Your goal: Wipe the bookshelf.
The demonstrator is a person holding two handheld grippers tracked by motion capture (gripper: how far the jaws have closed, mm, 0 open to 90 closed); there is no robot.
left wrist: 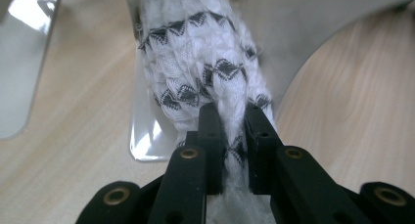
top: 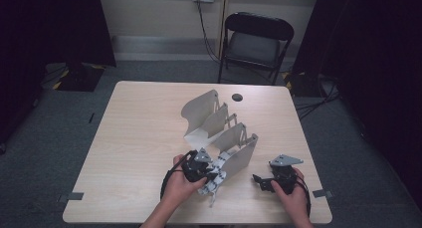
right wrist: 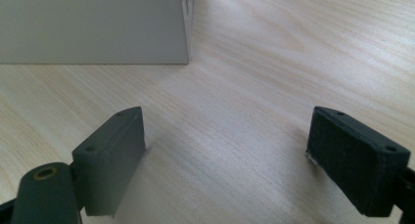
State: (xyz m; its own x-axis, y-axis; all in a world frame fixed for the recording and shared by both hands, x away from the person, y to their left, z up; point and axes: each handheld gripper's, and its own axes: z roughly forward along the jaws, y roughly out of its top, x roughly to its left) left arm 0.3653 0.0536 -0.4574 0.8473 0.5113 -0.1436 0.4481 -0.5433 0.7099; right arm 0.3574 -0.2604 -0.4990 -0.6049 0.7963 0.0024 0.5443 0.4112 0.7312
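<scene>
A white sock with a black diamond pattern [left wrist: 205,72] lies rolled in the nearest slot of a grey folding rack [top: 219,126]. My left gripper [left wrist: 234,123] is shut on the sock's near end, its black jaws pinching the fabric. From above, that gripper [top: 215,178] sits at the rack's front with the sock [top: 221,163] running up between two grey panels. My right gripper [top: 258,180] rests on the table to the right of the rack, its jaws wide apart over bare wood [right wrist: 225,150]. A grey rack panel [right wrist: 93,26] stands ahead of it to the left.
The light wooden table [top: 139,138] has a small dark round hole [top: 237,97] near its far edge. A black folding chair [top: 254,41] stands behind the table. Dark curtains hang at both sides. Tape marks sit near the table's front corners.
</scene>
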